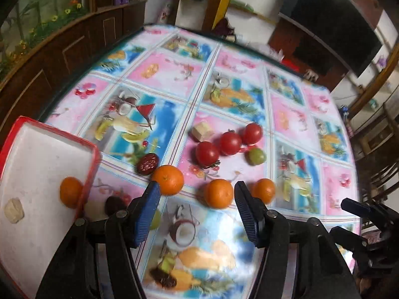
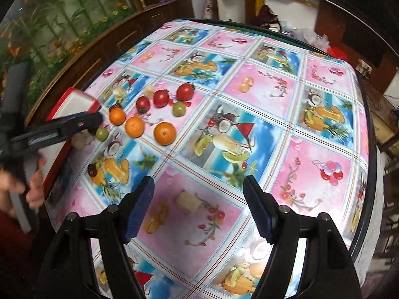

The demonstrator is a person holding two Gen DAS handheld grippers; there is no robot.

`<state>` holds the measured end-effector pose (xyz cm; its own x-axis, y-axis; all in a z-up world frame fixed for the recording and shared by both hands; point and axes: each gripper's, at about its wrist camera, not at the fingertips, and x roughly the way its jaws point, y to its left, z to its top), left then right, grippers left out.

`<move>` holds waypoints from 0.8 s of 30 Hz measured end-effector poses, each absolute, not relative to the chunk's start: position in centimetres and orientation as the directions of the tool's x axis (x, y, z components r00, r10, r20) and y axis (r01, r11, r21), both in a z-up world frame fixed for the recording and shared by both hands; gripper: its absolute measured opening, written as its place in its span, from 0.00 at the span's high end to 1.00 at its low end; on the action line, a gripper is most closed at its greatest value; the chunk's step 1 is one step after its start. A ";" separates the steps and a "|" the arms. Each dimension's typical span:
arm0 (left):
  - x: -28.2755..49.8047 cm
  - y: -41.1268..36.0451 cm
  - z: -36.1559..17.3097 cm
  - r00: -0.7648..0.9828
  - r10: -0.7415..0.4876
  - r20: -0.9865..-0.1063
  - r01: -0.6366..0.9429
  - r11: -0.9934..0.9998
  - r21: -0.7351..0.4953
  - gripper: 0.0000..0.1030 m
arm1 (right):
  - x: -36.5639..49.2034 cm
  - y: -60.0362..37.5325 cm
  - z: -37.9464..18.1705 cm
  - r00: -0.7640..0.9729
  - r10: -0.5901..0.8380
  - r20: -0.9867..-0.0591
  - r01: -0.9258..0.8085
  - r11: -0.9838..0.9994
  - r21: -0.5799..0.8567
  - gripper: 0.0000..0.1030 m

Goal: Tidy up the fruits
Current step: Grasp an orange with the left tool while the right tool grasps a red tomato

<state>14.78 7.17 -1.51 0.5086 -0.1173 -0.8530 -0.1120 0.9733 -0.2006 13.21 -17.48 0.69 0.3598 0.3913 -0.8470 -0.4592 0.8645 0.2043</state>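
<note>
Jaws of both grippers stand spread with nothing between them. Left gripper (image 1: 197, 194) hovers low over the table (image 1: 249, 84), its blue pads flanking a gap that frames the middle orange (image 1: 218, 193) lying beyond the tips.

Left to right in the left wrist view:
- Red-rimmed white tray (image 1: 93, 164) at the table's left edge. It holds one orange (image 1: 70, 191) against its right wall and one pale cube-like piece (image 1: 14, 210) near its left side.
- Dark red date (image 1: 148, 163) on the table, just beside the leftmost loose orange (image 1: 168, 179).
- Pale cube (image 1: 202, 130) behind three red tomatoes (image 1: 230, 143) set in a close row.
- Green grape (image 1: 255, 156) just right of the tomatoes.
- Rightmost orange (image 1: 264, 189), partly hidden by the right finger.
- Second green grape (image 1: 155, 220) shows behind the left finger.

Right gripper (image 2: 199, 186) is held above the pink panel of the patterned cloth, well apart from the fruit cluster, with a pale cube (image 2: 188, 200) lying on the table between its fingers' line. In the right wrist view the left gripper's body extends in from the left over the tray, and the person's hand (image 2: 35, 186) shows at the left edge.
</note>
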 end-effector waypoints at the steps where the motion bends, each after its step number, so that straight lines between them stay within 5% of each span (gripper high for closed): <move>1: 15.4 6.2 -1.8 0.490 -0.115 -0.864 -0.073 0.982 -0.173 0.45 | 13.8 -17.2 0.2 0.351 0.409 -0.842 -0.462 0.858 0.224 0.28; 14: 16.8 1.5 -5.6 0.330 -0.036 -0.943 0.297 0.952 0.068 0.62 | 16.9 -14.3 -1.4 0.424 0.506 -0.751 -0.346 0.857 0.382 0.37; 19: 18.0 2.9 -6.4 0.285 -0.067 -0.956 0.252 0.968 0.007 0.68 | 17.3 -14.5 -1.6 0.460 0.464 -0.757 -0.312 0.883 0.351 0.38; 24: 19.5 1.8 -5.7 0.270 -0.058 -0.961 0.408 0.911 0.060 0.69 | 18.1 -14.2 -1.5 0.478 0.416 -0.773 -0.310 0.904 0.295 0.38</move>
<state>19.53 1.81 -5.75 0.2704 -0.0576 -0.9610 0.4079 0.9110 0.0602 18.09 -14.18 -1.53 0.4783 0.4164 -0.7732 -0.3096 0.9039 0.2953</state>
